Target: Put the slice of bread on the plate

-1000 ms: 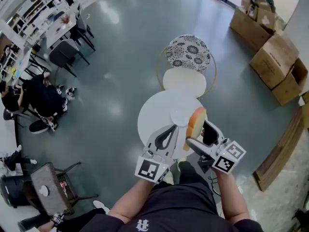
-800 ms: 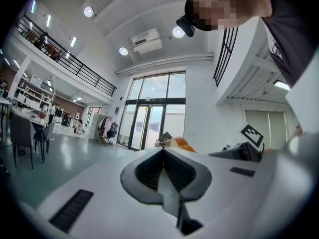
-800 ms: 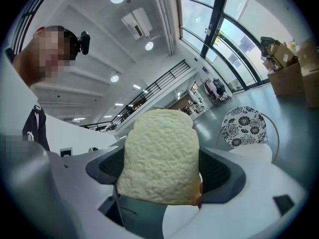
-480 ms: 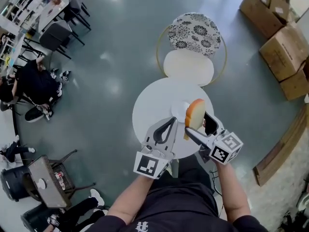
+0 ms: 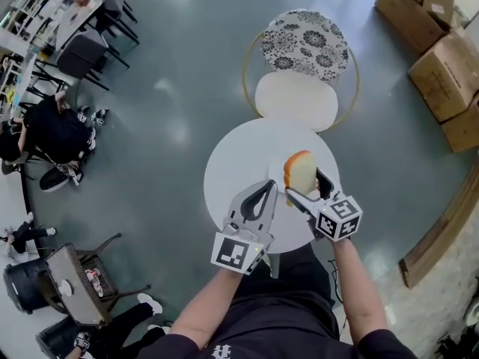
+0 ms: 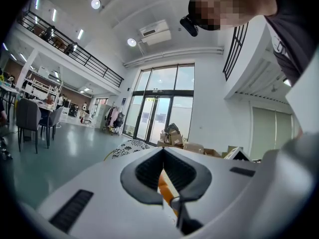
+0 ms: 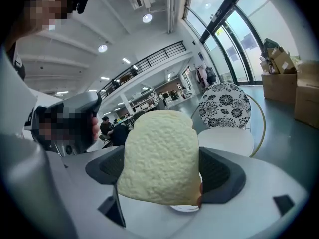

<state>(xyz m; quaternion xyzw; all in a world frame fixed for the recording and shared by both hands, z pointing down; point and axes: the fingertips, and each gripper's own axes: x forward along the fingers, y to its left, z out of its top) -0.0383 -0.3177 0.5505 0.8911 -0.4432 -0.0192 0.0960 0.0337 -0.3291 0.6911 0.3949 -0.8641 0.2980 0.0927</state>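
A slice of bread [image 5: 301, 173] with an orange-brown crust stands upright between the jaws of my right gripper [image 5: 309, 188], which is shut on it. It hangs over a small white plate [image 5: 278, 172] on the round white table [image 5: 236, 167]. In the right gripper view the bread's pale crumb face [image 7: 160, 164] fills the middle, and a sliver of the plate [image 7: 185, 208] shows under it. My left gripper [image 5: 266, 188] is just left of the bread, jaws shut with nothing in them. Its own view shows the closed jaws [image 6: 163, 156] and the bread crust [image 6: 164, 187] through their gap.
Behind the table stands a chair with a cream seat [image 5: 296, 101] and a black-and-white floral back [image 5: 304, 42]. Cardboard boxes [image 5: 447, 60] lie at the far right. People sit at tables at the far left [image 5: 45, 137]. A wire chair [image 5: 75, 286] stands at lower left.
My right gripper has carried the bread a little to the left and further over the table, so it now hangs above the plate. The left gripper has stayed shut beside it.
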